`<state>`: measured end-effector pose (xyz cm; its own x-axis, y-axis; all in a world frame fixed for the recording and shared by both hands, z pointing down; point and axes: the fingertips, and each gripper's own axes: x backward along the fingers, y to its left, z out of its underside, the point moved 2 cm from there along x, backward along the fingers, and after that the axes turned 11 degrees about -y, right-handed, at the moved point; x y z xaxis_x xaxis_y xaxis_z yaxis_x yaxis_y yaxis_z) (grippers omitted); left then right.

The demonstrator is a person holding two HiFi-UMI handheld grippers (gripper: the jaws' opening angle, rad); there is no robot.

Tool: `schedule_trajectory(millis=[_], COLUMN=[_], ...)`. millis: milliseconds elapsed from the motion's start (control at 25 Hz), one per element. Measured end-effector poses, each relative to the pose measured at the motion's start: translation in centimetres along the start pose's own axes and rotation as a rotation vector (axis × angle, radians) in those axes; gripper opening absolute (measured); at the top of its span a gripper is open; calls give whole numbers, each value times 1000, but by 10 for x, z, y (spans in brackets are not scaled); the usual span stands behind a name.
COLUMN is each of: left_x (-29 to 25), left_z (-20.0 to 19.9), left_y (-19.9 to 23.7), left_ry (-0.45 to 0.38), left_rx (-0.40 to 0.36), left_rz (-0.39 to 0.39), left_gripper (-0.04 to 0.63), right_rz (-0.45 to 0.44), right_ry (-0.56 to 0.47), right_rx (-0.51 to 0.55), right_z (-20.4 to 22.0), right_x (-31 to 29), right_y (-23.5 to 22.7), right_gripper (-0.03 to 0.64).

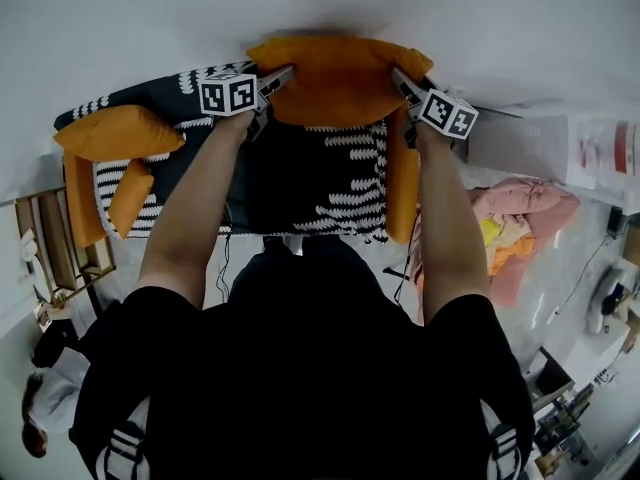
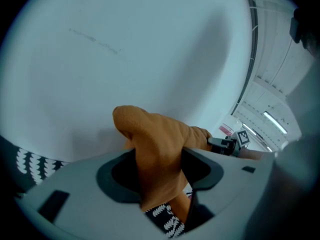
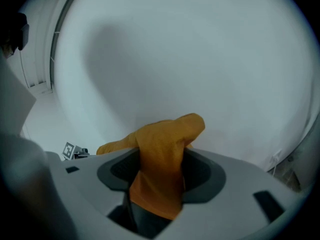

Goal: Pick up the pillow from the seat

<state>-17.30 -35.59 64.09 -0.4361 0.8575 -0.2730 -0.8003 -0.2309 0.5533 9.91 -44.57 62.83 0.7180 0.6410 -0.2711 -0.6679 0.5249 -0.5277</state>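
An orange pillow hangs in front of the white wall, above the back of the seat, which has a black-and-white patterned cover. My left gripper is shut on the pillow's left corner, and my right gripper is shut on its right corner. In the left gripper view, the orange pillow cloth is bunched between the jaws of the left gripper. The right gripper view shows the same: a fold of the pillow is pinched in the right gripper. The person's arms reach forward over the seat.
An orange armrest cushion and a small orange pillow lie at the seat's left; an orange side panel stands at its right. A wooden shelf is at far left. A pink and orange cloth heap lies at right.
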Motion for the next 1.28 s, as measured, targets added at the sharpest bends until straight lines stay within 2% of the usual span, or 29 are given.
schedule_trajectory(millis=[400,600,760,1280], left_x=[39,62,81,147], left_z=[-34,-45,-52,-59], left_y=[-32,-47,-59,-97], left_ry=[-41,-60,-65,-92], left_rx=[-69,-66,-92,-114], left_rz=[30,53,57,117], left_gripper=[250,250,250,245], right_rz=[-18,-28,-39,-76], right_ry=[-63,-87,-108,-142], right_rx=[37,54,55,76], right_z=[-27,-37,-43,-37], right_x=[34,49,67,121], right_y=[46,72,91,147], right_gripper=[249,247,245,239])
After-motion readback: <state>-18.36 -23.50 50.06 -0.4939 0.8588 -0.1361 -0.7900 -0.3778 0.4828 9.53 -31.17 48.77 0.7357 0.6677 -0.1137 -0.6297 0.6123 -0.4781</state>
